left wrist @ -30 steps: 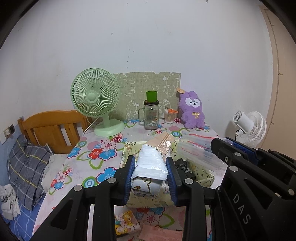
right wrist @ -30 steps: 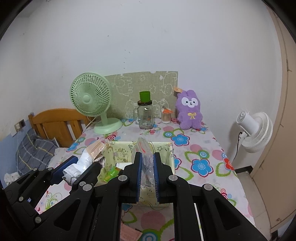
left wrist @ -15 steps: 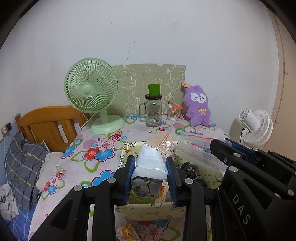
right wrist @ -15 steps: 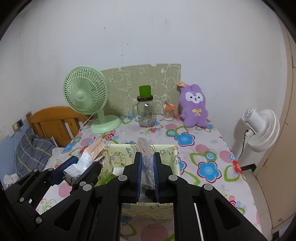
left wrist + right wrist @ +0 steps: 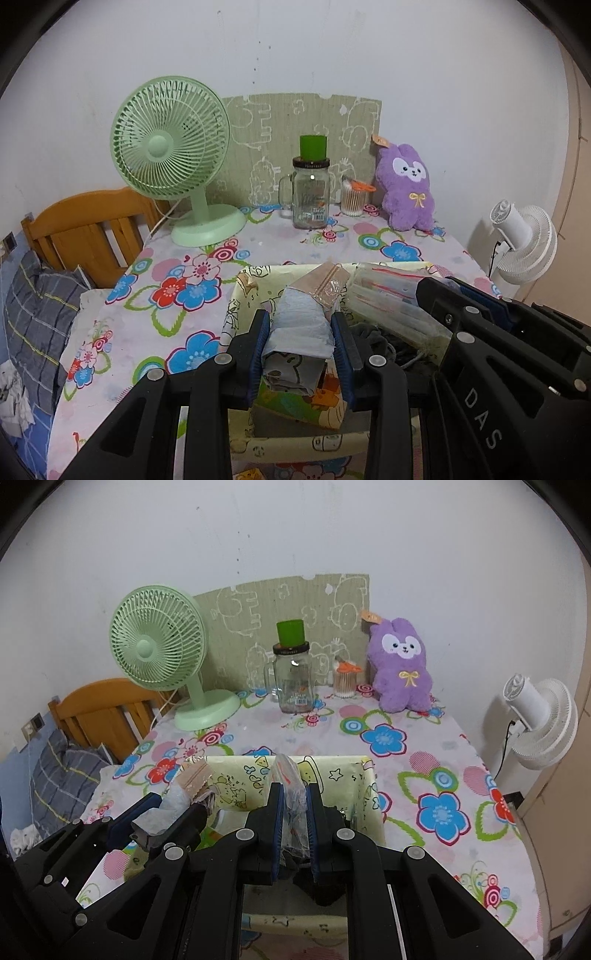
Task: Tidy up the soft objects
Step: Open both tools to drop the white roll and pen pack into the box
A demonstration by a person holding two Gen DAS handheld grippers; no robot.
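The left claw (image 5: 301,350) was clenched on a soft pale-blue packet (image 5: 301,325), crinkled like wrapped tissue, with a tan, tape-sealed end (image 5: 325,282) pointing away toward the centre of the frame. It was held over the left part of a yellow cartoon-printed fabric bin (image 5: 236,306) at lower centre of the left wrist view. Under the packet lay a grey printed cloth (image 5: 290,373) and something orange and green, too crowded to name.

The right claw (image 5: 295,812) gripped a thin clear plastic bag (image 5: 291,786) with red markings, its top poking up between the blue pads (image 5: 277,823) — its contents could not be made out. It was held over the same bin (image 5: 364,786), near the right-hand wall. A dark bundle (image 5: 328,886) beneath the claw was mostly hidden by the black frame.

In the left wrist view the right claw's body (image 5: 517,350) filled the lower right corner and covered much of the bin's right side; the near rim was cut by both frames.

The floral table (image 5: 424,768) had bare cloth to the right of the bin and behind it. At upper centre, against the wall, stood a green fan (image 5: 159,653), a glass jar (image 5: 293,679) and a purple plush (image 5: 402,668) — well apart from the bin. The table's right edge dropped beside a white fan (image 5: 539,720).
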